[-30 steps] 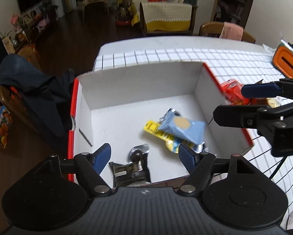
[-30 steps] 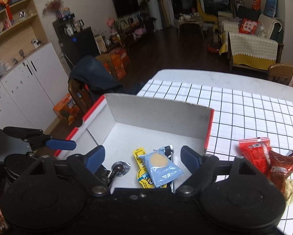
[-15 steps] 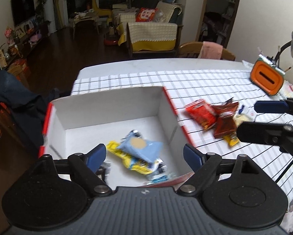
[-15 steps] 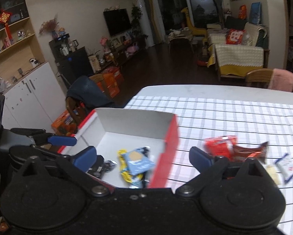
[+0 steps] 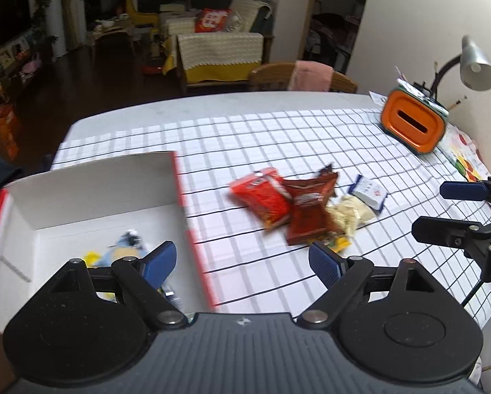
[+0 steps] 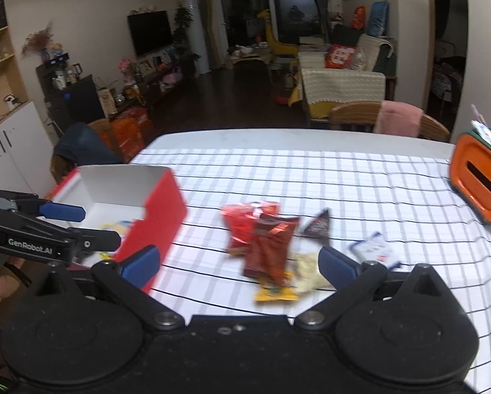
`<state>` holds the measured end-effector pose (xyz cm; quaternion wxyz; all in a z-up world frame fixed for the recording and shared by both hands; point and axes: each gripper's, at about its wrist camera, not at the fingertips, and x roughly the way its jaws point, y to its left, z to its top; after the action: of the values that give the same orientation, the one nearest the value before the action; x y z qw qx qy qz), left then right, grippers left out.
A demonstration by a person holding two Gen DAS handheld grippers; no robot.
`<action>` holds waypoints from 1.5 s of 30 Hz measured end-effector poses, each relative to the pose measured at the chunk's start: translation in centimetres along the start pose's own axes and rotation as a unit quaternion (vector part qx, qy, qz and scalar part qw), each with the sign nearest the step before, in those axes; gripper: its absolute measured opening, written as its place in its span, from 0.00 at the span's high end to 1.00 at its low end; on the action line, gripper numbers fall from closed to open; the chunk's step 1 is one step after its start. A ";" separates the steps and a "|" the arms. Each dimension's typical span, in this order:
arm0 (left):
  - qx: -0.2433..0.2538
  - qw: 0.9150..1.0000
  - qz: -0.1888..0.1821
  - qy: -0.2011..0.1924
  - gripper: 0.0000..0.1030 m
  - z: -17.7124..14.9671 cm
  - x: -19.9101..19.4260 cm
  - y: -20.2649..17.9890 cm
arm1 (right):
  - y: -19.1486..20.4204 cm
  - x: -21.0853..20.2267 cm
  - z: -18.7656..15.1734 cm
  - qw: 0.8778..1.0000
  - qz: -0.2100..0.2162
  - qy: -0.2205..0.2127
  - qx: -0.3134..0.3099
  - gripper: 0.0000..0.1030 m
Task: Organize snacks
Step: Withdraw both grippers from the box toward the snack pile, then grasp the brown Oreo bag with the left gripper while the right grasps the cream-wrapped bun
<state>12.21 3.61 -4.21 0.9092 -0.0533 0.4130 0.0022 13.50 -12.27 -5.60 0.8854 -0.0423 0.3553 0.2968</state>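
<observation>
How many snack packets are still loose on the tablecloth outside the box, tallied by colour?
Red packets: 2
Dark brown packet: 1
White-and-blue packet: 1
Cream packet: 1
Yellow packet: 1
Total: 6

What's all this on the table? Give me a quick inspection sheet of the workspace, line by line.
Surface: table under a checked cloth.
Job's things: red-and-white box holding some snacks; loose pile beside it: red packet, dark red packet, white-blue packet.
Clutter: orange container, desk lamp.
Grippers: left gripper and right gripper both open, empty.
Cables: nothing seen.
Surroundings: living room, sofa, chairs.
</observation>
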 end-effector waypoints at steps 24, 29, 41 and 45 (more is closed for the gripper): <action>0.006 0.997 -0.020 0.079 0.15 4.4 13.3 -7.5 | -11.9 9.7 -2.9 0.996 0.001 0.090 -0.001 0.10; -0.003 0.995 -0.018 0.100 0.15 5.0 15.7 -7.5 | -11.9 12.2 -2.6 0.995 0.016 0.101 0.005 0.14; -0.016 0.990 -0.024 0.138 0.37 5.4 19.6 -7.6 | -11.7 15.8 -2.6 0.991 0.038 0.125 0.018 0.26; -0.012 0.990 -0.025 0.141 0.49 5.3 20.0 -7.9 | -11.7 16.0 -2.9 0.991 0.037 0.128 0.021 0.40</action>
<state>29.78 -4.47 -15.03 0.8409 -0.0741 0.5356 -0.0227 27.44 -14.79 -19.81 0.8214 -0.0482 0.4734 0.3143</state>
